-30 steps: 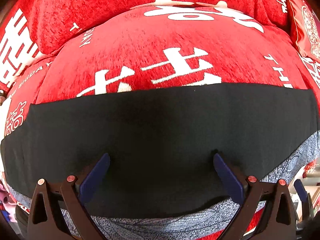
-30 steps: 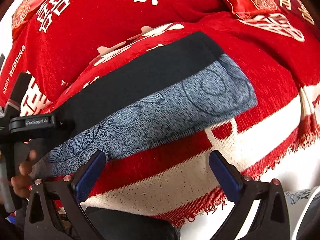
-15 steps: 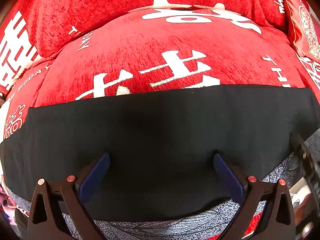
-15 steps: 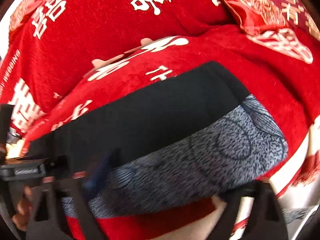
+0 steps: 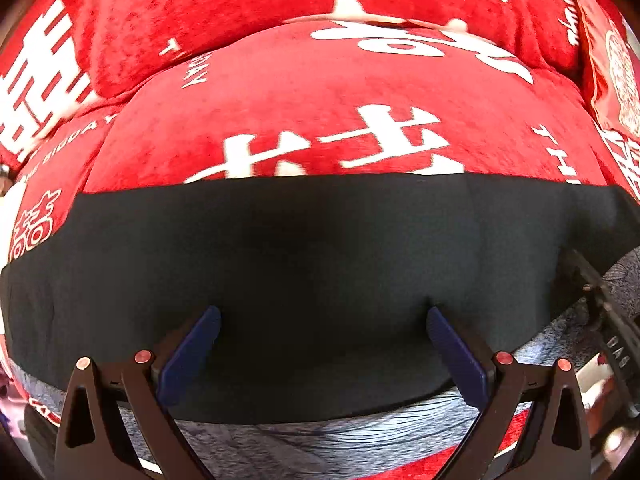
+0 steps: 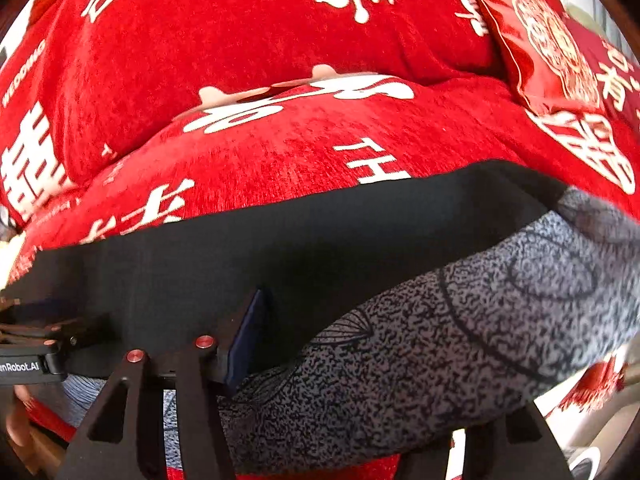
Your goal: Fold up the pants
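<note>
Left hand-held gripper [image 5: 323, 344] is spread wide over the pants [image 5: 320, 264], nothing pinched. Right hand-held gripper [image 6: 360, 392]: gray patterned fabric covers one finger, so can't tell tbh.

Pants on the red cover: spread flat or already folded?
Spread lengthwise: the pants lie as one long black-and-grey-patterned strip across the red cover. Layers beneath: cannot tell.

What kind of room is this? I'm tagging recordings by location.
Probably a home living room or bedroom: a red chenille cover with white wedding characters drapes a cushioned seat and backrest, a red embroidered cushion sits behind, and black-and-grey patterned pants lie on it.
</note>
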`<action>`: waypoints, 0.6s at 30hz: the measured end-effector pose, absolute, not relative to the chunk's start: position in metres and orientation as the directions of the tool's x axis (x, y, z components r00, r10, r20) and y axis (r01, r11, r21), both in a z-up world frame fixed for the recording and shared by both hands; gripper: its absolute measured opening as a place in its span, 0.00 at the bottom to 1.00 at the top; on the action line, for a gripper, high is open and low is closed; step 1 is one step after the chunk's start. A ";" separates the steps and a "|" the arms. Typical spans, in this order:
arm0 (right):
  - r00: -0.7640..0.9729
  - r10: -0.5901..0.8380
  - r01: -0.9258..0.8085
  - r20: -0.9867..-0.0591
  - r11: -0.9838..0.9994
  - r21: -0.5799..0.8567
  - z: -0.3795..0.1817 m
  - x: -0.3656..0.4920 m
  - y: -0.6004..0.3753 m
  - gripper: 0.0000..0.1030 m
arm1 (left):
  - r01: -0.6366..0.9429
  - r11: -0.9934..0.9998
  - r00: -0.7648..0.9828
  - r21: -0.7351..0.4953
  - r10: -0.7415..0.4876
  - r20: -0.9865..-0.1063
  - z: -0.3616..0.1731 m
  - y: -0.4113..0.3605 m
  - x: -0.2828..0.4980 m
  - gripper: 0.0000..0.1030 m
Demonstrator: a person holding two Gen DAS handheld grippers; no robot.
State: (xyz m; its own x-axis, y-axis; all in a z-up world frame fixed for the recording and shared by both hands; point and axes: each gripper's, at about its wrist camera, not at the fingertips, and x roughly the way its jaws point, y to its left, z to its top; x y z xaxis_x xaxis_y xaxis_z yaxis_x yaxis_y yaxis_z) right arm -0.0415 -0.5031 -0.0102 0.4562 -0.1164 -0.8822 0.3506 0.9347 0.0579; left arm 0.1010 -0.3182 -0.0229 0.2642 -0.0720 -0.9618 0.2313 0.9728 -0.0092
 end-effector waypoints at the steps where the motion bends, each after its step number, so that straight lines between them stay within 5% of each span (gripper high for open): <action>1: 0.451 -0.133 0.356 -0.883 0.934 0.041 -0.007 -0.042 -0.504 0.39 | 0.220 0.975 0.254 -0.014 -0.071 -0.965 -0.026 -0.315 0.102 1.00; 2: 0.443 -0.148 0.359 -0.884 0.933 0.023 -0.003 -0.043 -0.504 0.28 | 0.215 0.976 0.245 -0.013 -0.067 -0.967 -0.030 -0.314 0.104 1.00; 5: 0.445 -0.197 0.355 -0.874 0.934 -0.030 0.017 -0.043 -0.492 0.22 | 0.266 0.962 0.304 0.069 -0.016 -0.952 -0.032 -0.327 0.099 1.00; 18: 0.635 -0.387 0.029 -0.669 0.877 -0.480 0.074 -0.016 -0.305 0.20 | 0.076 0.979 0.231 -0.188 -0.201 -0.952 -0.004 -0.190 0.129 1.00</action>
State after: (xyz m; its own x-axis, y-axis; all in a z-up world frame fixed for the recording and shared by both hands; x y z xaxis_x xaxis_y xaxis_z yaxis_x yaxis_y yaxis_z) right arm -0.0164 -0.3050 0.0736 0.6345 -0.3873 -0.6688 0.0288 0.8766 -0.4803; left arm 0.1293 -0.1901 -0.0036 0.2310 -0.2006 -0.9520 0.0757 0.9793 -0.1880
